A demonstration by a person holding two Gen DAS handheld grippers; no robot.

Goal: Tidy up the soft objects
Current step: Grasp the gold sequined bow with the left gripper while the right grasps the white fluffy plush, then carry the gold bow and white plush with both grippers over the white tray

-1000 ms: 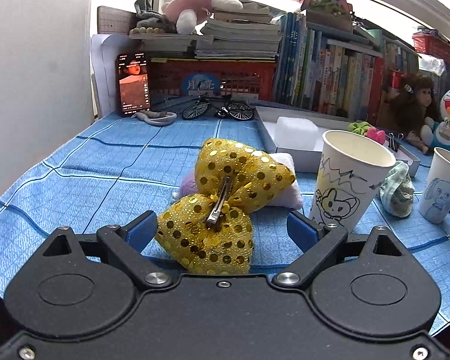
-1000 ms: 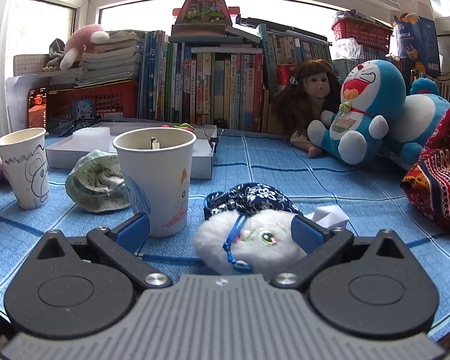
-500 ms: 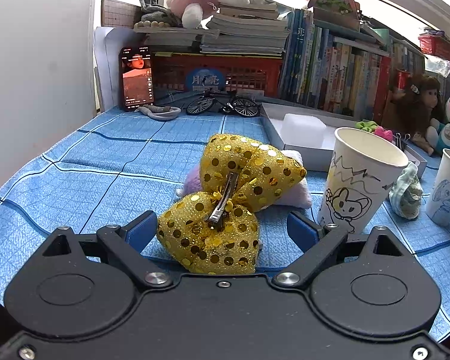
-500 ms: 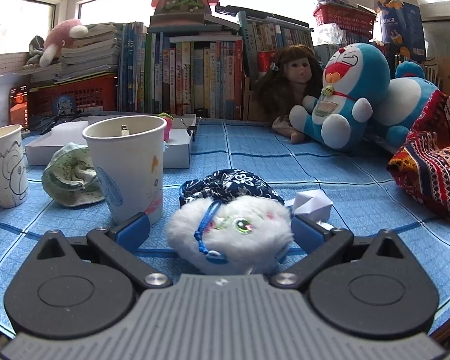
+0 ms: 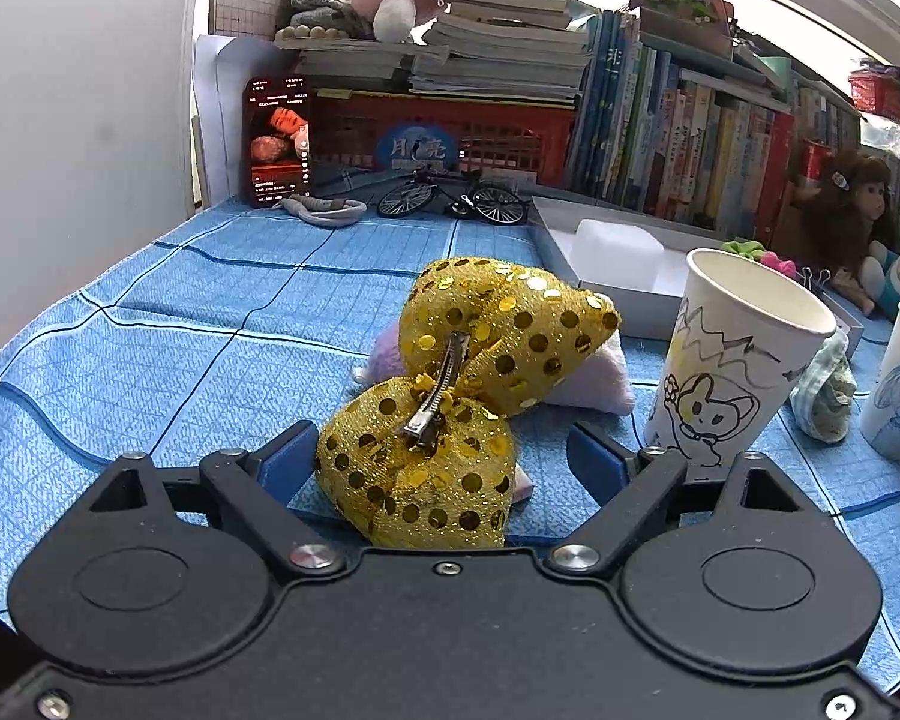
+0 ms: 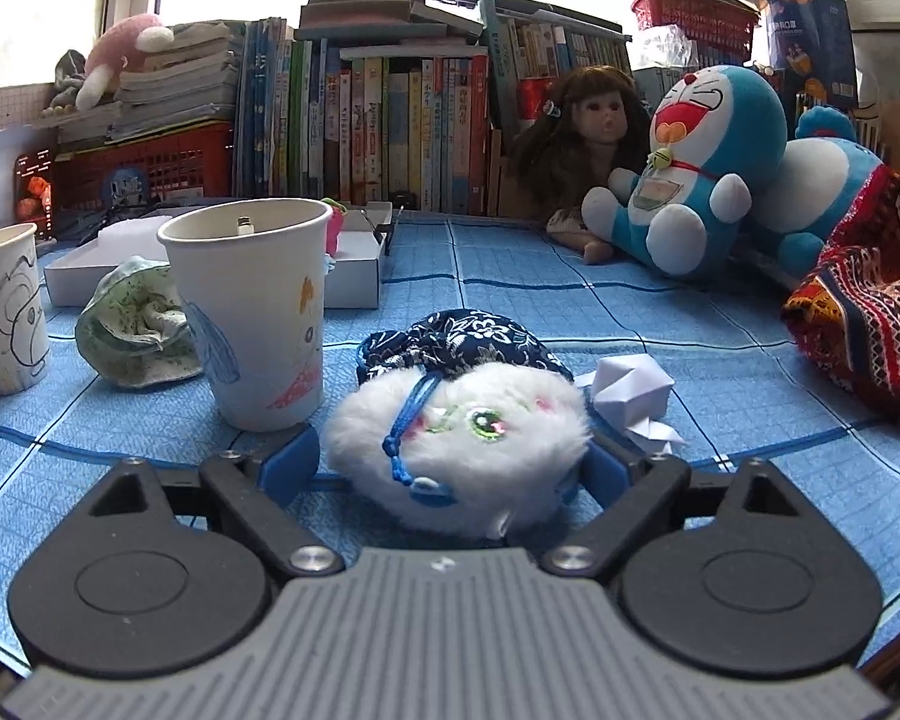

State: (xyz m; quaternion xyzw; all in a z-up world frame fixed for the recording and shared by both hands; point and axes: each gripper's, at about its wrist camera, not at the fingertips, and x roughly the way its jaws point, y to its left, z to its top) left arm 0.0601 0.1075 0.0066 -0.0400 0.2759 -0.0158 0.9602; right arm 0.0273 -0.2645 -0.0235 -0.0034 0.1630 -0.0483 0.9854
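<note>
A gold sequinned bow (image 5: pixel 468 348) with a metal clip lies on the blue cloth, partly over a lilac plush pad (image 5: pixel 588 387). My left gripper (image 5: pixel 441 459) straddles the bow's near lobe; its jaws are closing, the left pad at the fabric's edge and the right pad still apart from it. In the right wrist view a white fluffy cat-face toy (image 6: pixel 480 444) with a blue cord lies against a navy floral pouch (image 6: pixel 462 339). My right gripper (image 6: pixel 447 462) has the toy between its closing jaws, with the fur just at the pads.
A drawn-on paper cup (image 5: pixel 732 360) stands right of the bow, and another cup (image 6: pixel 258 312) stands left of the fluffy toy. A crumpled green cloth (image 6: pixel 132 330), folded white paper (image 6: pixel 630 390), a white tray (image 5: pixel 618 294), plush toys (image 6: pixel 690 168) and a patterned knit (image 6: pixel 864 312) are around.
Both grippers' jaws have narrowed around their objects. The right gripper has crept closer to the fluffy toy, which now sits deeper between the fingers. The left view shifted slightly.
</note>
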